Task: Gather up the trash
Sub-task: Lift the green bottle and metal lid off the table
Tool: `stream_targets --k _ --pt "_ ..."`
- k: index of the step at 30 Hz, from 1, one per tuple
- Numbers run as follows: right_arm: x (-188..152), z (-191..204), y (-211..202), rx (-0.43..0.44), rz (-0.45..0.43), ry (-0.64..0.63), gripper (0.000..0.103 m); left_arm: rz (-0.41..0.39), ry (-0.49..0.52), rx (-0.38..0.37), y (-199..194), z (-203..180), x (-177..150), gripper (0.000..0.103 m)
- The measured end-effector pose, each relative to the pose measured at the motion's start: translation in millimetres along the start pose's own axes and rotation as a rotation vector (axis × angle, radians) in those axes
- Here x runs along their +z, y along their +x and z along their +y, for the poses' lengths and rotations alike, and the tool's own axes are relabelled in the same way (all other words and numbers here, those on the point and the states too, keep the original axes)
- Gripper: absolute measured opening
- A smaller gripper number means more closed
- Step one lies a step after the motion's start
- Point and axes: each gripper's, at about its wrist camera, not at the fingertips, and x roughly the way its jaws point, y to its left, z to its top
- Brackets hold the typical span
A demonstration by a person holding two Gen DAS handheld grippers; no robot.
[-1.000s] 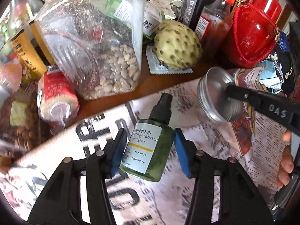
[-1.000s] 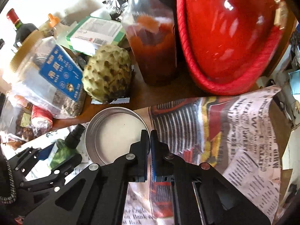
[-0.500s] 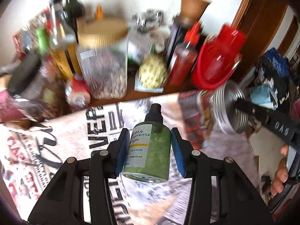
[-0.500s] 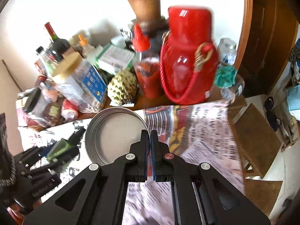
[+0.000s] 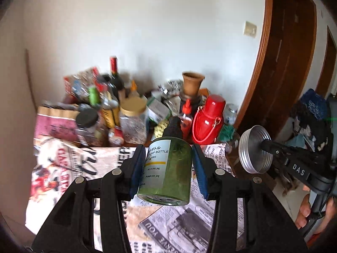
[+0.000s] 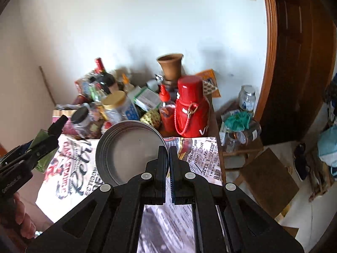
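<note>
- The left tool (image 5: pixel 168 164) is clamped on a small green translucent plastic pump bottle with a black spray cap and white label (image 5: pixel 167 166); both blue pads press its sides.
- The bottle's long axis runs forward along the fingers, cap away from the tool, flat base nearest the camera.
- The right tool (image 6: pixel 169 158) has its jaws all but together, pinching the rim of a round silver metal screw lid (image 6: pixel 129 151); the lid stands on edge, its hollow side facing the right wrist camera.
- From the left tool, the lid sits off to the right (image 5: pixel 253 149), near but apart from the bottle.
- Both items hang in the air above the newspaper-covered tabletop (image 5: pixel 69 172), clear of the clutter behind it: a red flask with cord handle (image 5: pixel 207 120), a red-capped sauce bottle (image 6: pixel 166 109), and a gold-lidded clear jar (image 5: pixel 133 120).
- No bin shows in either view, so I cannot tell which hand is nearer the drop point; the coming move probably carries both pieces away from the tabletop.
- Risk: the lid, held only by its thin rim, could swing or slip.
</note>
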Motion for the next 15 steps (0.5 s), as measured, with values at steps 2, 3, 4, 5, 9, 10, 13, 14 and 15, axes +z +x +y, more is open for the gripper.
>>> stream_targets --k 2,3,4,5,9,10,13,14,15 --pt "-2 0 -18 0.026 -0.019 -0.014 0.003 -0.025 0.013 0.027 -27 -10 -5 0.044" --pt "-3 1 -25 0.033 -0.027 -0.021 0.003 -0.039 0.021 0.041 -41 -14 -8 0.044" --pt "-5 3 -35 0.04 -0.04 -0.03 0.003 -0.048 0.025 0.048 -51 -18 -10 0.044" --pt "-6 5 -43 0.047 -0.047 -0.037 0.003 -0.057 0.028 0.053 -64 -21 -14 0.044" --pt "-14 14 -75 0.061 -0.079 -0.054 0.003 -0.084 0.023 0.045 -97 -23 -26 0.044" --pt "-17 18 -84 0.06 -0.091 -0.058 0.003 -0.091 0.02 0.034 -107 -24 -29 0.044" --pt "-28 26 -103 0.047 -0.119 -0.062 0.003 -0.114 0.021 0.003 -130 -22 -38 0.044" --pt "-34 31 -110 0.039 -0.128 -0.058 0.003 -0.125 0.026 -0.01 -140 -20 -41 0.044" --pt "-38 33 -115 0.036 -0.132 -0.053 0.003 -0.133 0.031 -0.018 -149 -18 -44 0.044"
